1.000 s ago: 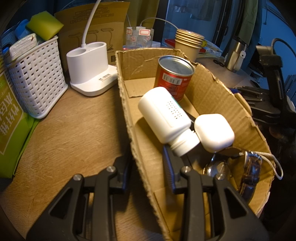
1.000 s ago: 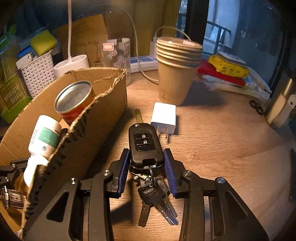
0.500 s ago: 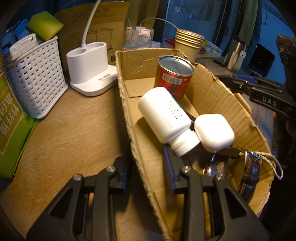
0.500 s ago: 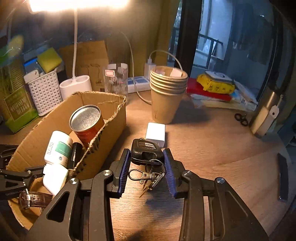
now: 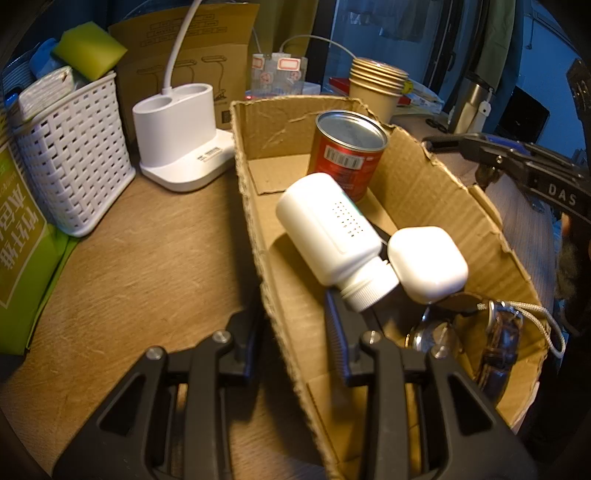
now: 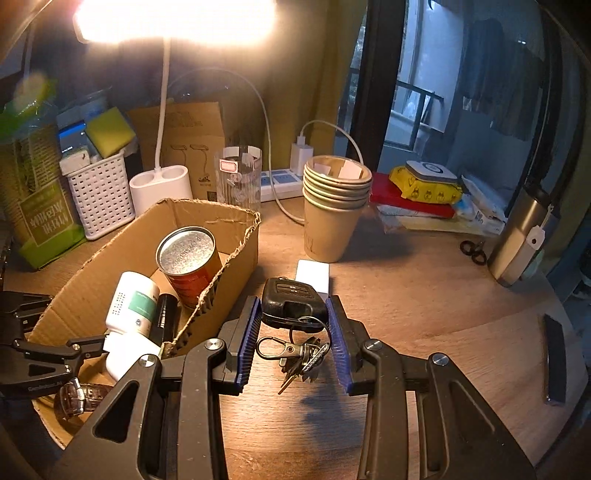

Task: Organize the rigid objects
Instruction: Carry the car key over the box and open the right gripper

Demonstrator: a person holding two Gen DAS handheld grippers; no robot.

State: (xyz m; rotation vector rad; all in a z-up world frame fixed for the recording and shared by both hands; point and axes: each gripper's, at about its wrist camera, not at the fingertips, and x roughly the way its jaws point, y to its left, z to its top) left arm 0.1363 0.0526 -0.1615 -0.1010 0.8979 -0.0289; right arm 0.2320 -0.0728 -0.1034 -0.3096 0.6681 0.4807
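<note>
Home desk setting: round wooden counter (image 6: 424,314) carrying lit white gooseneck desk lamp (image 6: 162,184), white power strip (image 6: 277,182), stacked brown paper cups (image 6: 334,206), white woven storage basket (image 6: 101,192).

Wooden desk (image 6: 424,295) under a glaring lamp (image 6: 173,18), dark window (image 6: 417,92) behind.

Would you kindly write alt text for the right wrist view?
The right gripper holds a black car key fob, keys dangling, above the wooden table. Left of it sits an open cardboard box holding a red tin can and white bottle.
</note>
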